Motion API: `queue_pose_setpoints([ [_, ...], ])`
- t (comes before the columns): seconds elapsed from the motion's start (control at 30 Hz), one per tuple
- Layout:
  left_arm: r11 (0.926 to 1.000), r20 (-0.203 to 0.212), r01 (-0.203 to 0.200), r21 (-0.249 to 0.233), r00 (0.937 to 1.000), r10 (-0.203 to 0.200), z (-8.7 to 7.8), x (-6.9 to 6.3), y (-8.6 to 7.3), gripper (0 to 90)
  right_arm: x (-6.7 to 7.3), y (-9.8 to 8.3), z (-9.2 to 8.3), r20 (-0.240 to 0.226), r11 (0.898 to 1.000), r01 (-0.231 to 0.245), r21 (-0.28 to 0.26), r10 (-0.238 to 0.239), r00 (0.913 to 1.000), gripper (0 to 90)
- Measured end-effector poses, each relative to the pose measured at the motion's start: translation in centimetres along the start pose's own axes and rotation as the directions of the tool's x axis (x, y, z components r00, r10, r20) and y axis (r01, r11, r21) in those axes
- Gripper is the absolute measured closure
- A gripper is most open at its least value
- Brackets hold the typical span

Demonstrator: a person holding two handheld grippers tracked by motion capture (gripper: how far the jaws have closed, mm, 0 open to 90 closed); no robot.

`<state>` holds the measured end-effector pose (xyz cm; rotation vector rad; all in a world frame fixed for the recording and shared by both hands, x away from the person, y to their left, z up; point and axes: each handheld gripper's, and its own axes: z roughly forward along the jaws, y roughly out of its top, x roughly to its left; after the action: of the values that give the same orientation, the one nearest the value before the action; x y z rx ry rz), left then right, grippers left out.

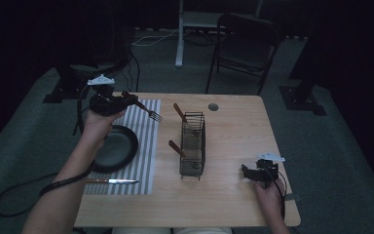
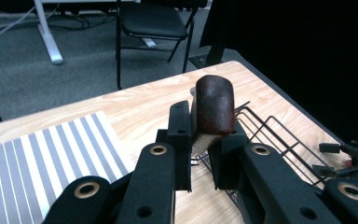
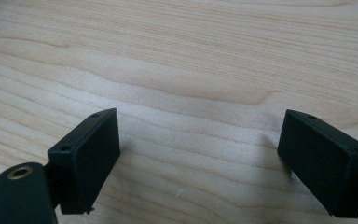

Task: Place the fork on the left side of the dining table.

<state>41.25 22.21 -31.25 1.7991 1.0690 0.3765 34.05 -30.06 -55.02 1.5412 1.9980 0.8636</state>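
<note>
Forearms reach in from the near edge of a wooden table [image 1: 224,195], each hand carrying a two-jaw gripper. At left, raised above the far end of a striped placemat [image 1: 143,146], the left gripper [image 1: 126,101] pinches a fork [image 1: 148,113] by its dark wooden handle [image 2: 213,105], tines pointing toward the middle of the table. Seen from the left gripper view, the jaws press on either side of the handle near its rounded butt. At right, the right gripper [image 1: 246,171] rests low over bare wood, jaws spread wide with nothing between them.

A black plate [image 1: 117,147] sits on the placemat, and a knife [image 1: 111,181] lies along the mat's near edge. Beside the mat stands a wire caddy [image 1: 193,144] with two more wooden-handled utensils leaning in it.

By the look of it, the fork is light and rigid; its wooden handle should offer surer purchase than the smooth metal neck. Held so near the butt, it may swing downward at the tines.
</note>
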Motion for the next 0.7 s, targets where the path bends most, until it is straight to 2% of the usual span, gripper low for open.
queue_pose_setpoints([
  [0.13, 0.9997, -0.012, 0.023, 0.000, 0.9997, -0.023, 0.4, 0.9, -0.5, 80.3, 0.0, 0.0, 0.0, 0.000, 1.000, 0.000, 0.000, 0.000, 1.0000, 12.5],
  [0.2, 0.9988, -0.016, 0.048, -0.008, 0.9987, -0.048, 0.9, 1.9, -0.8, 80.3, 0.0, 0.0, 0.0, 0.000, 1.000, 0.001, 0.000, -0.001, 1.0000, 12.5],
  [0.43, 0.9944, -0.047, 0.105, -0.011, 0.9933, -0.106, 1.9, 4.2, -1.5, 80.3, 0.0, 0.0, 0.0, 0.000, 1.000, 0.001, 0.001, -0.001, 1.0000, 12.5],
  [0.6, 0.9919, -0.067, 0.127, -0.001, 0.9896, -0.127, 1.8, 5.4, -1.9, 80.3, 0.0, 0.0, 0.0, 0.000, 1.000, 0.001, 0.002, -0.001, 1.0000, 12.5],
  [0.63, 0.9917, -0.084, 0.128, -0.001, 0.9882, -0.128, 1.7, 5.6, -2.0, 80.4, 0.0, 0.0, 0.0, 0.000, 1.000, 0.001, 0.001, -0.001, 1.0000, 12.5],
  [0.7, 0.9900, -0.083, 0.141, -0.005, 0.9866, -0.141, 1.5, 6.1, -2.3, 80.3, 0.0, 0.0, 0.0, 0.000, 1.000, 0.001, 0.001, -0.001, 1.0000, 12.5],
])
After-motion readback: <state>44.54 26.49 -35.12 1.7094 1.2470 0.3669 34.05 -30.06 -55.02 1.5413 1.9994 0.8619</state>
